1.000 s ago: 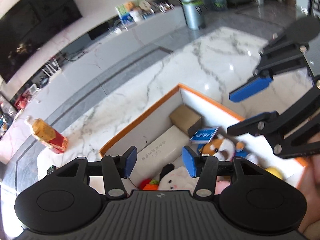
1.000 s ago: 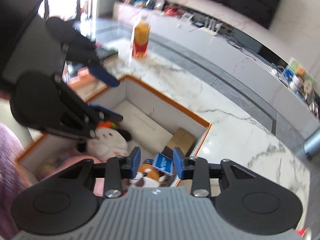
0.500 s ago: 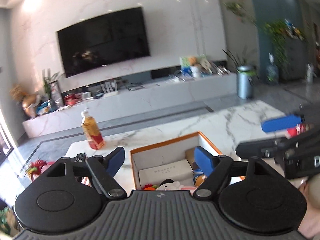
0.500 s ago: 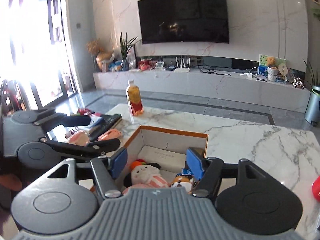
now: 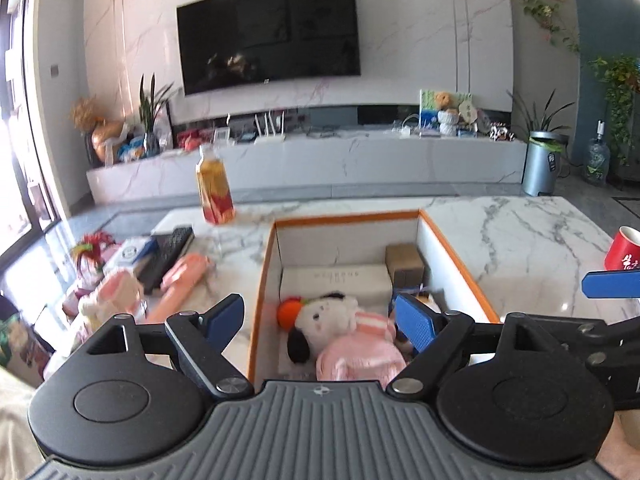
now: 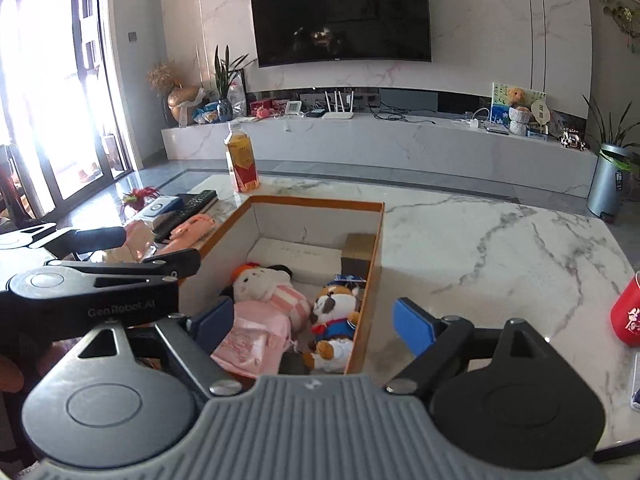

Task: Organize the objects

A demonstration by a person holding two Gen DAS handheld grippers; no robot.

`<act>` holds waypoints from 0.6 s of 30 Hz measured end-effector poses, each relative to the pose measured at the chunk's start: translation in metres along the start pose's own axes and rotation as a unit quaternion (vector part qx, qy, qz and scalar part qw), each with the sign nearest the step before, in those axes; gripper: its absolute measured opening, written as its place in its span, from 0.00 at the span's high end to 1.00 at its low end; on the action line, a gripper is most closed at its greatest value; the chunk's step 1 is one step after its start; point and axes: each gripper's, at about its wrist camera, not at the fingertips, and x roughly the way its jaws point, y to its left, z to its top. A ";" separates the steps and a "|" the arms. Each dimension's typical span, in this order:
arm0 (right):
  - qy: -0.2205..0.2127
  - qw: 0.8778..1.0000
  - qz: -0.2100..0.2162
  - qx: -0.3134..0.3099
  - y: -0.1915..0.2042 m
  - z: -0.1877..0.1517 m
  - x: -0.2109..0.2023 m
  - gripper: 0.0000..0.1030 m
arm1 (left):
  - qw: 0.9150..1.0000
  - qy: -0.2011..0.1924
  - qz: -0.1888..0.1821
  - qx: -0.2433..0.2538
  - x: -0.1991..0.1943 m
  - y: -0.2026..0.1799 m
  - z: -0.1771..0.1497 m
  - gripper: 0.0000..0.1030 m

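Centrally, the marble table (image 6: pixel 480 232) bears an orange-rimmed box (image 6: pixel 316 200) holding a white plush dog (image 5: pixel 328 312) and a small fox toy (image 6: pixel 334 312). Both left gripper (image 5: pixel 320 320) and right gripper (image 6: pixel 312 324) have just been opening, wide and empty; left-frame clutter looks blurred, perhaps a remote.
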 end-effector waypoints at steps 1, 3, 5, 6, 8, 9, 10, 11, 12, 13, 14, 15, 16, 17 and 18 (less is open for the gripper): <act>0.006 1.000 -0.002 0.005 -0.005 -0.003 0.003 0.15 | 1.000 0.009 0.001 -0.003 0.005 -0.001 -0.003 0.05; 0.015 1.000 -0.002 0.017 -0.013 -0.007 0.010 0.15 | 1.000 0.022 0.005 -0.001 0.013 -0.003 -0.006 0.05; 0.023 0.999 -0.002 0.022 -0.018 -0.011 0.015 0.14 | 0.999 0.031 0.010 0.003 0.019 -0.007 -0.009 0.05; 0.027 0.999 -0.001 0.023 -0.020 -0.012 0.018 0.14 | 0.999 0.036 0.012 0.004 0.022 -0.010 -0.011 0.05; 0.032 0.999 -0.001 0.025 -0.023 -0.015 0.021 0.14 | 0.999 0.044 0.013 0.005 0.024 -0.012 -0.013 0.05; 0.035 0.999 -0.001 0.025 -0.024 -0.016 0.022 0.14 | 0.999 0.045 0.013 0.005 0.024 -0.013 -0.014 0.05; 0.037 0.999 -0.001 0.026 -0.025 -0.016 0.024 0.14 | 0.999 0.046 0.012 0.007 0.025 -0.016 -0.015 0.05; 0.037 0.999 -0.001 0.027 -0.026 -0.016 0.025 0.14 | 0.999 0.048 0.012 0.010 0.024 -0.018 -0.016 0.05; 0.037 0.999 -0.002 0.027 -0.026 -0.015 0.026 0.14 | 0.999 0.050 0.012 0.014 0.024 -0.019 -0.017 0.05; 0.036 0.999 -0.003 0.027 -0.026 -0.016 0.026 0.13 | 0.998 0.050 0.013 0.018 0.023 -0.020 -0.018 0.05; 0.037 0.999 -0.005 0.026 -0.027 -0.017 0.026 0.12 | 0.998 0.051 0.014 0.021 0.022 -0.021 -0.018 0.05; 0.037 0.999 -0.006 0.024 -0.027 -0.017 0.026 0.12 | 0.998 0.052 0.014 0.023 0.021 -0.022 -0.019 0.05; 0.039 0.999 -0.008 0.022 -0.027 -0.017 0.027 0.12 | 0.998 0.053 0.013 0.023 0.020 -0.022 -0.019 0.05; 0.040 0.999 -0.009 0.021 -0.027 -0.018 0.027 0.12 | 0.998 0.053 0.013 0.022 0.020 -0.022 -0.020 0.05; 0.042 0.999 -0.010 0.021 -0.027 -0.018 0.028 0.12 | 0.998 0.054 0.012 0.022 0.018 -0.021 -0.020 0.05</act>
